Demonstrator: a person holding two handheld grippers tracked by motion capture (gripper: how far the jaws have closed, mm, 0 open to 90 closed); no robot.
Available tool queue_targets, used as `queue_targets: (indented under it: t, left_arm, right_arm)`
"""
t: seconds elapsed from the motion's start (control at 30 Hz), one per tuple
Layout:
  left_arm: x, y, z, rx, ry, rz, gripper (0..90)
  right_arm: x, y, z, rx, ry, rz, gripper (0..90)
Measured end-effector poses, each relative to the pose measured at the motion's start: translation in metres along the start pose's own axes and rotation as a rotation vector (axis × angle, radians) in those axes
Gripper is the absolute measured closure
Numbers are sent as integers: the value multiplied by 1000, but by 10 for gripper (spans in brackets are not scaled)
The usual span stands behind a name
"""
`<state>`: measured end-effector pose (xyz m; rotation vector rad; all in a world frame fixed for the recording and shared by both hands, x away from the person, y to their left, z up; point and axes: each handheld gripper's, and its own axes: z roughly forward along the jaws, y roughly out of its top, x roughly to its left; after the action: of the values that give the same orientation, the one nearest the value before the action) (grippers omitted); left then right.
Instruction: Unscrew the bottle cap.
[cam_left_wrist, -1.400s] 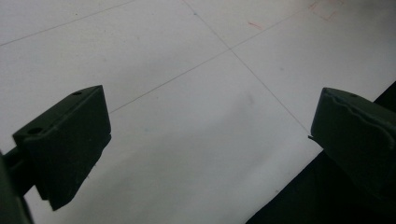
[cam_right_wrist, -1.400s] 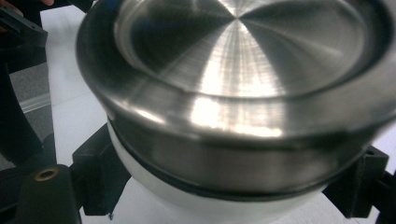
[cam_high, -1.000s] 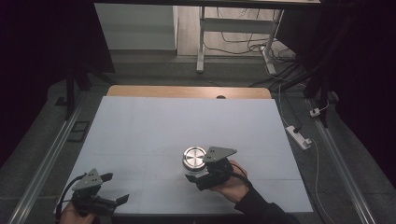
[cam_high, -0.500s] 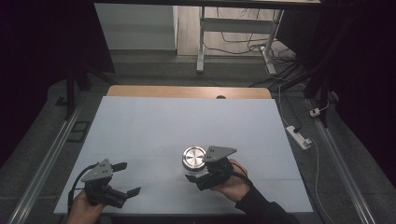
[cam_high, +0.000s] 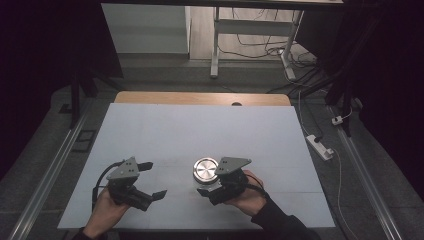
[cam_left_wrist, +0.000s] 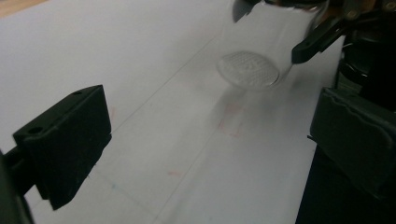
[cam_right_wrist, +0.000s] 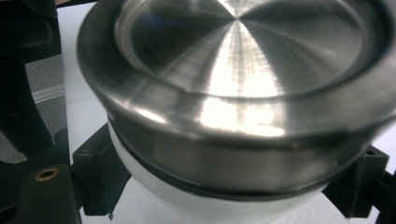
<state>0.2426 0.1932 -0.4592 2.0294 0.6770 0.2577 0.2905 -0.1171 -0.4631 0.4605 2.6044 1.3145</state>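
While your right gripper sits clamped on the clear glass jar with the round brushed-steel lid (front-centre of the pale grey table mat), your left gripper has come in from the near-left corner over the last second, up off the mat and toward the jar. Its jaws stand wide apart w/ nothing between them. In the left gripper view they point at the jar's ribbed glass base, not near enough to touch. That reads to me as the approach for a two-handed job: right holds the body steady, left probably goes for the lid, which is on, untouched.

Hard to make out: the glass body barely shows from above, the lid covers it. In the right gripper view the lid and white-looking glass under it crowd the frame, so the pads' contact is mostly hidden; the black jaws show just at either side of the jar. Contents, if any: can't tell. The jar's top is cut off in the left gripper view.
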Motion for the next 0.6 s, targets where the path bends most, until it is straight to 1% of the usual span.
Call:
queue_targets:
  t: [0.1,0.2,0.27,0.33,0.47,0.5,0.6]
  left_arm:
    - [0,10,8,-4,-44,26,0]
    - [-1,21,16,-5,-78,69,0]
    - [-2,29,22,-7,-103,96,0]
    - [-1,35,30,-10,-136,116,0]
    - [0,47,45,-5,-218,156,0]
    - [-1,49,48,-2,-235,166,0]
    - [-3,56,58,13,-266,209,0]
  right_arm:
    - [1,1,2,2,10,-2,153]
    - [1,1,4,8,21,-15,153]
    - [2,2,5,9,29,-11,153]
    - [2,3,6,12,37,-23,152]
    - [3,3,8,15,54,-22,153]
    - [3,3,8,17,59,-31,152]
    - [4,3,9,20,73,-32,153]
